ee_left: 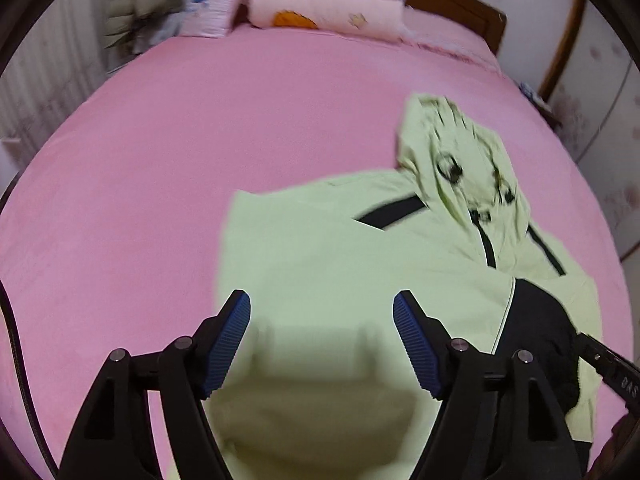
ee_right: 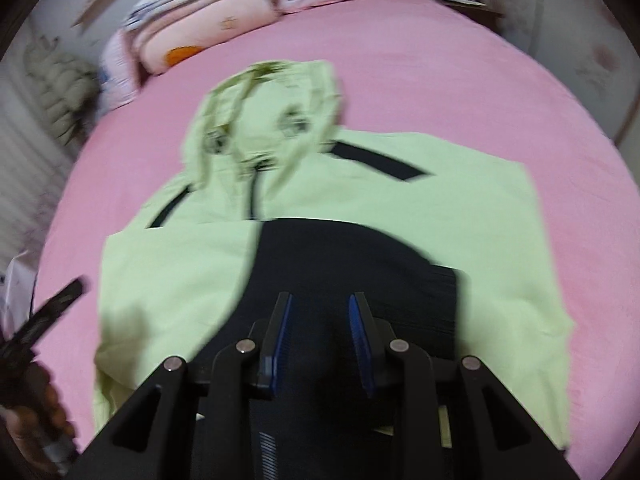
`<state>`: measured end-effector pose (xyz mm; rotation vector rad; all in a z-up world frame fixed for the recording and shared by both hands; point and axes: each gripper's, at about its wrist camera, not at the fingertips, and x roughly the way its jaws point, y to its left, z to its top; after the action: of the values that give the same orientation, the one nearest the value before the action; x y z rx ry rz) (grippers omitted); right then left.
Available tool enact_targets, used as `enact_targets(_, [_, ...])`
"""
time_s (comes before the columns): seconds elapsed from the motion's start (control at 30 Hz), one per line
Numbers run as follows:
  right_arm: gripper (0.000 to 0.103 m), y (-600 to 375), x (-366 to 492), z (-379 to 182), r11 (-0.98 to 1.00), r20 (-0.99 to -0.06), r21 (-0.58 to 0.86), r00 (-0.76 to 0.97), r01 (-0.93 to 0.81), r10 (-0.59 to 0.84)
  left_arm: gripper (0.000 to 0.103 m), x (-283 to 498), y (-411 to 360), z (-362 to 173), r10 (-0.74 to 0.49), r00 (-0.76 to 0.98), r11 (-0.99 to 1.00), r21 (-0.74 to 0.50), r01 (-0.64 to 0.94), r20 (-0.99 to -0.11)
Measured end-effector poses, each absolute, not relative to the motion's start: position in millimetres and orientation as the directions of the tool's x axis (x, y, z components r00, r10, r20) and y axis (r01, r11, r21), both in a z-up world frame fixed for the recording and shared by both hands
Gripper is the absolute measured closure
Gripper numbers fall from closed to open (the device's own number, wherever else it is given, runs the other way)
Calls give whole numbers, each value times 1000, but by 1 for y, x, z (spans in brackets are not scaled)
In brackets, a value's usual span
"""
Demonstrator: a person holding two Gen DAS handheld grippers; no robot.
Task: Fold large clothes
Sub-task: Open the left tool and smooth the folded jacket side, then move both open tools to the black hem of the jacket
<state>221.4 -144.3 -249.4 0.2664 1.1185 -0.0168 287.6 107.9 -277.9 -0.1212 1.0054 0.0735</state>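
Mostly blurred, the jacket [ee_left: 320,260] is lying centre-frame on the pink bed [ee_left: 160,140]; left tongs [ee_left: 322,312] are gaping empty, right tongs [ee_right: 320,320] are narrowly parted, grip unclear.

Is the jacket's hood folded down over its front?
No, the hood lies stretched out on the pink bed, above the green jacket.
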Motion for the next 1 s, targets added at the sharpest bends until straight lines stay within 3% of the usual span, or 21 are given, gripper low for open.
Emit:
enact_targets(0.13, [74,-102,247,-270,987,-882,154,458,53,113,30,307,89,-313,29,508,991,-42,-128,-861])
enact_targets(0.27, [74,-100,268,-300,998,-901,55,432,32,36,30,331,103,-344,144,471,981,61,-186,-871])
enact_targets(0.3, [74,-107,271,-306,999,-905,21,426,44,0,27,335,112,-350,160,473,979,76,-191,-867])
enact_targets(0.33, [74,-118,272,-312,997,-906,-21,421,68,-48,16,337,116,-354,169,476,978,87,-190,-863])
enact_targets(0.4, [75,-153,270,-321,988,-901,-86,414,130,-133,2,339,125,-361,194,492,976,115,-187,-849])
enact_targets(0.47, [75,-185,263,-325,978,-903,-98,396,183,-165,0,340,134,-365,183,494,977,104,-184,-850])
enact_targets(0.57, [60,-233,245,-319,971,-914,15,398,240,-85,0,347,133,-366,177,493,979,100,-179,-852])
enact_targets(0.8, [59,-252,206,-282,959,-905,56,419,278,-69,1,345,120,-340,217,456,973,154,-171,-863])
enact_targets(1.0, [59,-239,178,-242,950,-881,162,474,267,17,1,293,107,-263,120,521,988,49,-149,-845])
